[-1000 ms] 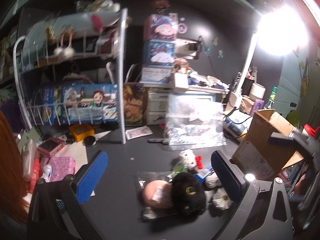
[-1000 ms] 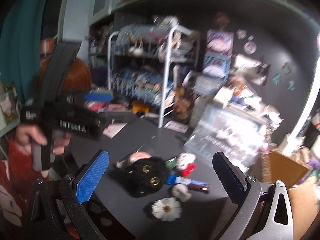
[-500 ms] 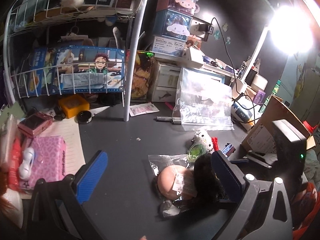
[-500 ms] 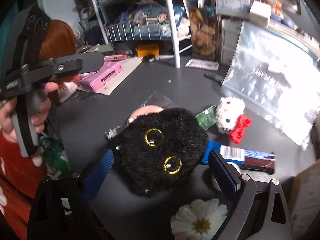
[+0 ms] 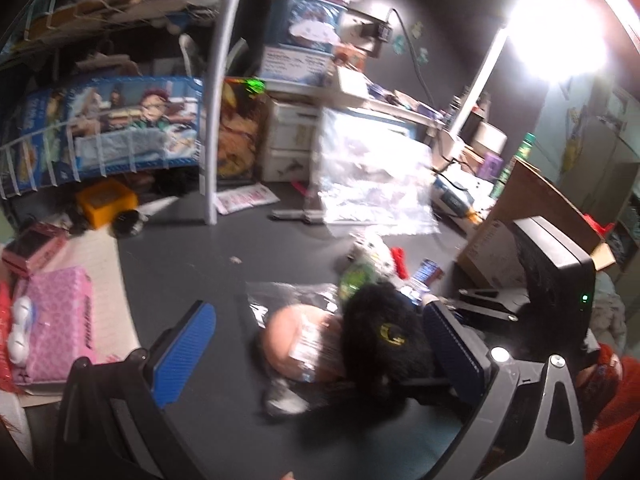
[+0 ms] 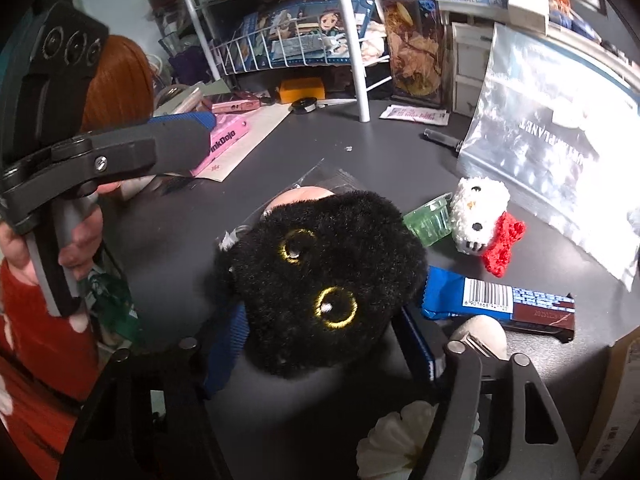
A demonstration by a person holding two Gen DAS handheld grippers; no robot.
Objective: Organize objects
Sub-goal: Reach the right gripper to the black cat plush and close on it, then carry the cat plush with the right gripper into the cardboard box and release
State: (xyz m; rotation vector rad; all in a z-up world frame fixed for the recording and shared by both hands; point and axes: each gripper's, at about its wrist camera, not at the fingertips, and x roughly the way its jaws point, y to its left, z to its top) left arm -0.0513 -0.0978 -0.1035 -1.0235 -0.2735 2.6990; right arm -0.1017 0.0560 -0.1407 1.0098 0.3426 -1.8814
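A black plush cat [image 6: 324, 280] with yellow-ringed eyes lies on the dark desk [image 6: 360, 152], partly on a peach-coloured item in a clear bag [image 5: 296, 336]. My right gripper [image 6: 320, 344] points down over the plush. Its jaws are closing, and both blue pads [image 6: 226, 340] lie against the fur at its sides. My left gripper [image 5: 320, 352] hovers open over the same pile, with the bagged item and the plush [image 5: 384, 332] between its wide-set pads, untouched. In the right wrist view a hand holds the left gripper [image 6: 180, 136] at the left.
Around the plush lie a white crochet kitty with a red bow [image 6: 480, 216], a green piece [image 6: 428, 220], a blue snack bar [image 6: 496, 304] and a white flower [image 6: 400, 440]. A zip bag [image 6: 552, 152], a cardboard box [image 5: 532, 216], a pink box [image 5: 56, 312] and a white wire rack [image 5: 212, 120] ring the desk.
The right gripper came down over the black plush and its jaws narrowed around it. The left gripper sank and tipped toward the desk, and the pile now lies between its pads.
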